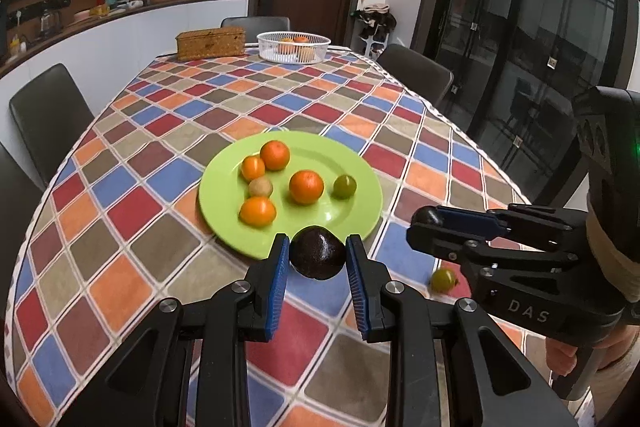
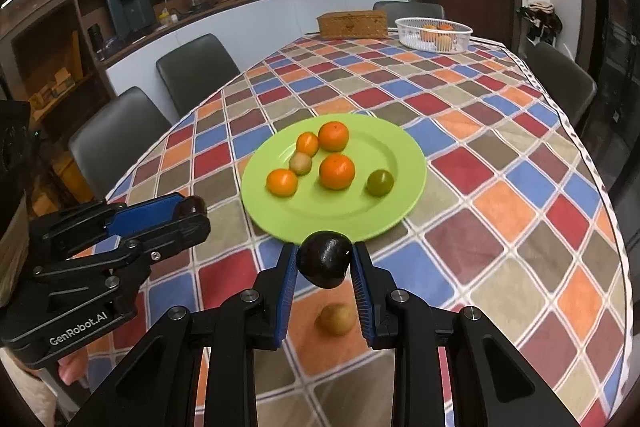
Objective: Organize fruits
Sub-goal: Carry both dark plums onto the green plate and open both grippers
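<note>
A green plate (image 1: 224, 195) (image 2: 404, 163) sits on the checkered table with several oranges (image 1: 306, 187) (image 2: 337, 171), a tan fruit (image 1: 260, 187) and a green fruit (image 1: 345, 186) (image 2: 380, 182) on it. My left gripper (image 1: 318, 253) is shut on a dark plum (image 1: 317, 253) just before the plate's near rim. My right gripper (image 2: 325, 257) is shut on another dark plum (image 2: 325, 259) near the rim. Each gripper shows in the other's view, the right one (image 1: 430, 223) and the left one (image 2: 192, 213). A yellow-green fruit (image 1: 443, 279) (image 2: 335, 318) lies on the cloth under the right gripper.
A white basket (image 1: 293, 47) (image 2: 434, 33) with oranges and a wicker box (image 1: 210, 43) (image 2: 353, 24) stand at the table's far end. Dark chairs (image 1: 48, 119) (image 2: 192, 75) line both sides. A counter runs along the left wall.
</note>
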Available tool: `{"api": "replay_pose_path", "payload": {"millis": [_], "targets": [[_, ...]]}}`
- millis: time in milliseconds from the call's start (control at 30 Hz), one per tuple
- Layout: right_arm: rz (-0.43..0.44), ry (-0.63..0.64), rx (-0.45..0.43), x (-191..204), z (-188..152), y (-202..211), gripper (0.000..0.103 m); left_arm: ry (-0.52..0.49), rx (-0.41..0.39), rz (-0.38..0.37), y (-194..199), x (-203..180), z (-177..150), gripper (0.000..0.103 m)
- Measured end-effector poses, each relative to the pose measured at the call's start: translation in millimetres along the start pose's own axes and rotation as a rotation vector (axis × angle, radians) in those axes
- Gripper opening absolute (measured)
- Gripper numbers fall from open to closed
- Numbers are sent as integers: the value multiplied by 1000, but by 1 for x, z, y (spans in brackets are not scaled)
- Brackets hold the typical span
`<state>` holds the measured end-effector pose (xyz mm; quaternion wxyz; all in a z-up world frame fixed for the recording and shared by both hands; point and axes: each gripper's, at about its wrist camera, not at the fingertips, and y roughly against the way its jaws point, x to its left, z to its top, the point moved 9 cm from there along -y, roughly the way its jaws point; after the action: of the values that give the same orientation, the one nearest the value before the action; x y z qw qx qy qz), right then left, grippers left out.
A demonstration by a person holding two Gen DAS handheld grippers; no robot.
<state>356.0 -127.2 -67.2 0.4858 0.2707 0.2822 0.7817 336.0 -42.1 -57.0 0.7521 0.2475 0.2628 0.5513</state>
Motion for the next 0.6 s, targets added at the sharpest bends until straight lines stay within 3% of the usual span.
{"api": "replay_pose_path", "payload": {"millis": [600], "targets": [[12, 29, 65, -23, 37, -64, 28, 43, 57, -40, -72, 21, 23, 29]]}}
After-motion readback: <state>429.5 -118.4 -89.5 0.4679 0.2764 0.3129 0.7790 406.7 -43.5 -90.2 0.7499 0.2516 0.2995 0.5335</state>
